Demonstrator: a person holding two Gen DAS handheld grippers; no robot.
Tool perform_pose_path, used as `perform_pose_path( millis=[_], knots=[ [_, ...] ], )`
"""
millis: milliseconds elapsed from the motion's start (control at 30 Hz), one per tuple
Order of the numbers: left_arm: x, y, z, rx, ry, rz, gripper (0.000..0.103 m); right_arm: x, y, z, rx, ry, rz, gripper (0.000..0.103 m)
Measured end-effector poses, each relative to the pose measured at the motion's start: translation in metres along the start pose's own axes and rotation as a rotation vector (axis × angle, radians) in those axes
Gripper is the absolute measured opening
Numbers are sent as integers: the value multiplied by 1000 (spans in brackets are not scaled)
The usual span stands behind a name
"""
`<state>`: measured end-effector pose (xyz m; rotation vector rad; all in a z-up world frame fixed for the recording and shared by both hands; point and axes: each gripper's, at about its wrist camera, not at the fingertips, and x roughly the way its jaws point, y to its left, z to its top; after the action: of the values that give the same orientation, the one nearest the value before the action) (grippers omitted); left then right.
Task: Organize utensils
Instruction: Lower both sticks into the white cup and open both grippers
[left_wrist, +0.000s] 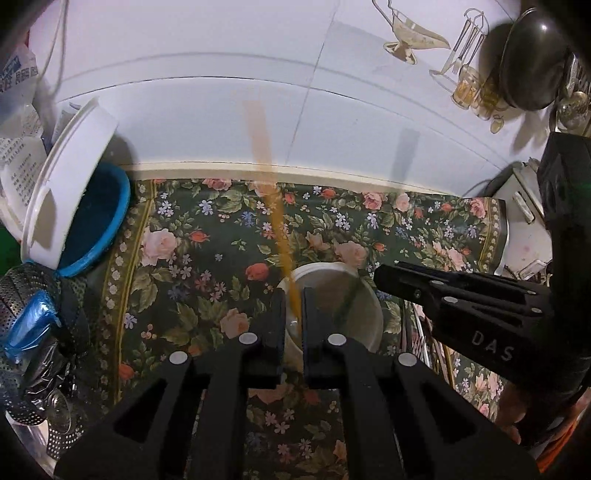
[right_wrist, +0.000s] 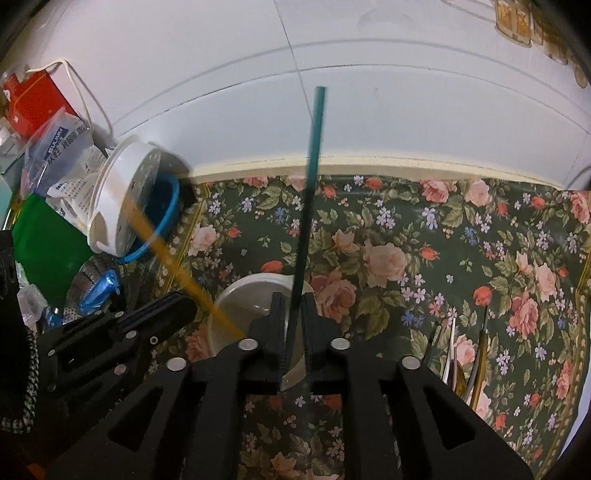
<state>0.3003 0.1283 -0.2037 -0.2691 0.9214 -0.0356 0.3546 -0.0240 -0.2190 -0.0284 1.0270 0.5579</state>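
Between the fingers of my left gripper (left_wrist: 293, 295) stands an orange chopstick (left_wrist: 275, 229), thin, straight and blurred. Its long axis runs up and away from the jaws, leaning a little left, and its lower end dips into the round white cup (left_wrist: 369, 314) right under the fingertips. The jaws are nearly together with only a narrow slot; I cannot tell whether the pads actually press on the stick.

My right gripper (right_wrist: 293, 299) hangs over the same cup (right_wrist: 236, 295), close beside the left one (right_wrist: 184, 306). A teal chopstick (right_wrist: 312, 206), smooth and rod-like, stands between its fingers, pointing nearly straight ahead and upward, lower end inside the cup. It lies against the left finger, with a sliver of gap showing by the right finger, so these jaws are slightly apart and not pinching it. From this side the orange stick (right_wrist: 177, 266) slants off to the left.

The cup is smooth plastic with a rounded rim and sits on a floral cloth (right_wrist: 406, 258), dark green with pink roses. Ahead of both grippers the cloth ends at a pale strip below glossy white tiles (right_wrist: 369, 110). To the right lies open cloth, then a bundle of slender utensils (right_wrist: 454, 350) near my right gripper's fingers. To the left it is crowded: a tilted white perforated tub (right_wrist: 122, 199) resting in a blue basin (right_wrist: 171, 210), and a metal mesh steamer (left_wrist: 22, 295).
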Motion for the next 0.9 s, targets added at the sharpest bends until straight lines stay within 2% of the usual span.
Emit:
perform_pose_path(
  millis=[100,133,333,700,900],
  knots=[
    [-6,-2,-2,1,-12,12,12,-8,0,-3,-10,-25,-20,31],
    [-8,-2,-2,1,-15,16,12,-12,0,-3,-17,-33,-26,32],
    [-25,-13,-5,7,-45,42,12,-37,-5,-6,-40,-73,-44,33],
    [-64,-57,-8,27,-150,71,28,-99,-24,-17,-97,-180,-72,37],
    [-72,-89,-16,47,-177,69,32,-123,-46,-33,-110,-202,-112,39]
  ],
)
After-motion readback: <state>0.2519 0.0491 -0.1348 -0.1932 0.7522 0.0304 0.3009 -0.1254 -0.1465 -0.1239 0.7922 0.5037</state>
